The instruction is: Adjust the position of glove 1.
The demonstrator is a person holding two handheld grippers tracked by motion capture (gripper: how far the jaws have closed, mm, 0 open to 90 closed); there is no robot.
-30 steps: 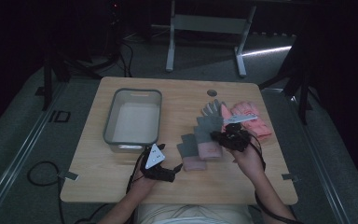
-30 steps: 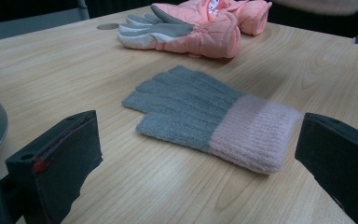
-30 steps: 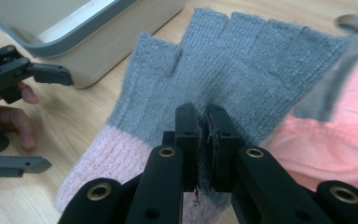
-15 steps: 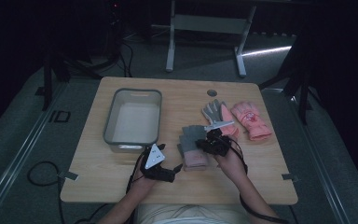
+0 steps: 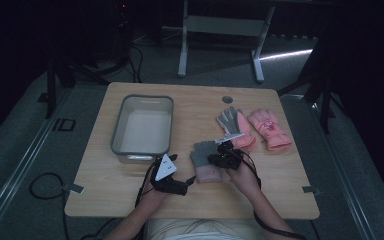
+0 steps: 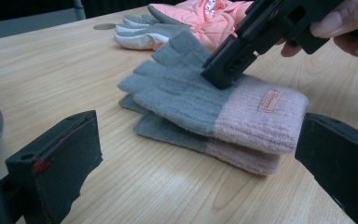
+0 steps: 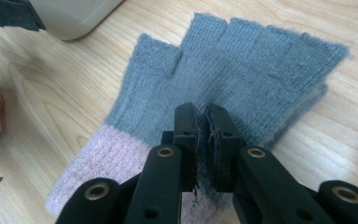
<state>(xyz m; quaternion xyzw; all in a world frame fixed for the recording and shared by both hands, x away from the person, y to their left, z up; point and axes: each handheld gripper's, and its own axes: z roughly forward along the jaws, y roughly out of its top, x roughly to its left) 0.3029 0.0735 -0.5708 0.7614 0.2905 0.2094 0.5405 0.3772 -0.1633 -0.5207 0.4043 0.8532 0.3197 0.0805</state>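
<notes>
Noting the gloves [image 5: 206,161], a grey-and-pink pair stacked one on the other, lying flat on the surface [image 5: 290,200] near the person's edge, right of the bin [image 5: 142,125]. Recording the long axis as running away from the person: pink cuffs nearest, grey finger ends farthest.

Finding the right gripper [image 7: 202,109] standing over the stack and bearing down on the top glove about where grey meets pink, fingers [image 7: 186,126] drawn almost together with only a slit between. Not able to tell whether a fold of knit is being pinched in that slit.

Finding the left gripper [image 5: 189,180] lying low at the surface just beside the stack, aiming across its long axis, fingers [image 6: 56,163] spread wide and holding nothing. Seeing the pair just ahead of that opening, cuffs toward one finger, grey ends toward the other.

Judging the right hand as the nearer, already touching; judging the coming move as turning on the left fingers travelling straight ahead along the surface to meet the stack's side edge.

Noting two other gloves, grey [image 5: 228,120] and pink [image 5: 269,129], lying farther off, apart from the work.
</notes>
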